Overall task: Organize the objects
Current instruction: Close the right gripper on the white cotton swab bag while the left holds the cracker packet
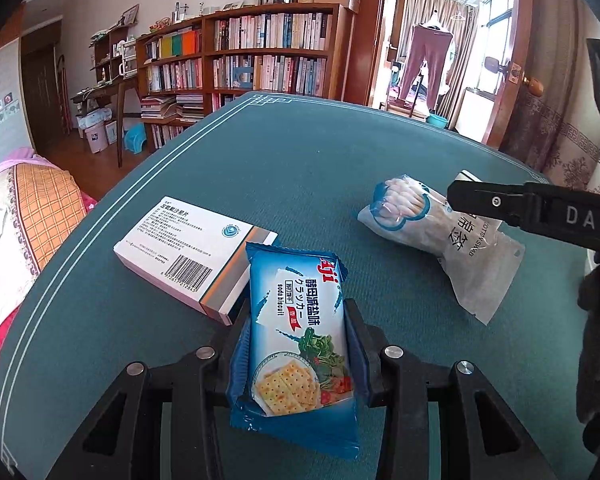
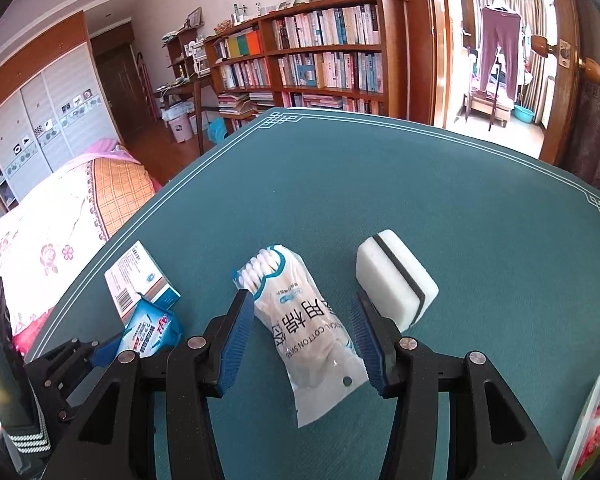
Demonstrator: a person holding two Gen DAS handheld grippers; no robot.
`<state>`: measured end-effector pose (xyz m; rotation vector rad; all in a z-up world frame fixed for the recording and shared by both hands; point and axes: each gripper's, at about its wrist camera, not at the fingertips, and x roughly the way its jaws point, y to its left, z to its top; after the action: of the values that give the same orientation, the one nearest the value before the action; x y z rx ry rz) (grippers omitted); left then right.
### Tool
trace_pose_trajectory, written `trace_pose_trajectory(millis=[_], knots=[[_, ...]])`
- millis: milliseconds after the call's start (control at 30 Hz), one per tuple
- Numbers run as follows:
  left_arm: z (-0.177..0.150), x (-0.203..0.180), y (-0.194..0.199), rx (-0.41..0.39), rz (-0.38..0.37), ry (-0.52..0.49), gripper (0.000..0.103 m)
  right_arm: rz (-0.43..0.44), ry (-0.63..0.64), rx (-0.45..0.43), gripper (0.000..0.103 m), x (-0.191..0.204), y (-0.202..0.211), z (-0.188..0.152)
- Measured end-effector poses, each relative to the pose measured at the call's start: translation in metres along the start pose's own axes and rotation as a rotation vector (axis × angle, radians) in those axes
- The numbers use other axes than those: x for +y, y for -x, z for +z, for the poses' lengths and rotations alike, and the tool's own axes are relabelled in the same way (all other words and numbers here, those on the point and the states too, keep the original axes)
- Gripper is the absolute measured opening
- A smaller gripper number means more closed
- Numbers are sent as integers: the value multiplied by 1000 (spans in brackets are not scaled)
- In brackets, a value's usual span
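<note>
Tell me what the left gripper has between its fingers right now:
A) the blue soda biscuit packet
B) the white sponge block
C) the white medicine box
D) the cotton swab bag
A: in the left wrist view the left gripper is clamped on the blue soda biscuit packet, its sides squeezed by both fingers, while the medicine box lies on the table beside it.
</note>
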<state>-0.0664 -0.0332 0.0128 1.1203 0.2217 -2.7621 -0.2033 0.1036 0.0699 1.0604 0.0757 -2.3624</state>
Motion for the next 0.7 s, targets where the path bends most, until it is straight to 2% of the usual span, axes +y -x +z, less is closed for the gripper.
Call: trace_pose_trajectory(millis=[167,267,500,700], knots=[[1,3,-1,4,-6,14,44,79,1,62,53,-4,-23,2],[0,4,-2,7,-4,17,44,63,38,79,60,0,-28,-4],[0,5,-1,8,-5,22,44,37,87,97,60,11,-29,-8],[0,5,-1,8,-5,21,44,24,81,112,60,8,-38,-13]])
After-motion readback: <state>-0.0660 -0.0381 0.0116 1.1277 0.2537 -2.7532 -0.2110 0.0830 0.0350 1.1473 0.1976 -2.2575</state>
